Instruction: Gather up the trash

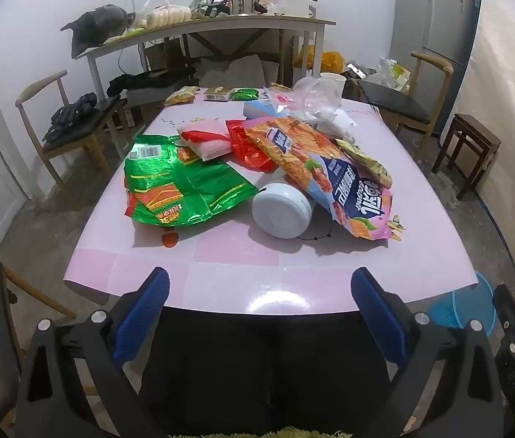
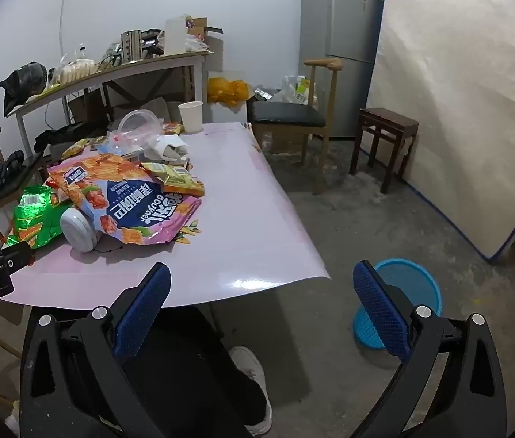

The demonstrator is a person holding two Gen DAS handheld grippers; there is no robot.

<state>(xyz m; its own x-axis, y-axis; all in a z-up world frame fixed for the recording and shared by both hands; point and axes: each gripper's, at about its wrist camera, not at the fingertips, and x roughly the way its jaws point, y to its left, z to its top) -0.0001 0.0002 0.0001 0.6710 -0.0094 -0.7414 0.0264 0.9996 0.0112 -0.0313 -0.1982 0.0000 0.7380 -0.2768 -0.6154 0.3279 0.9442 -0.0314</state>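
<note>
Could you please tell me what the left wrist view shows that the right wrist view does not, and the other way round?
Only the left wrist view shows the red-and-white packet and the small green packets at the far table edge. Only the right wrist view shows the mattress leaning on the wall and a white shoe under the table. Both show the green snack bag, the white round container, the pink chip bag, the paper cup and the blue basket.

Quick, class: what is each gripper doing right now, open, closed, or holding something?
Left gripper: open, holding nothing, short of the snack bags.
Right gripper: open, holding nothing, over the table edge.
</note>
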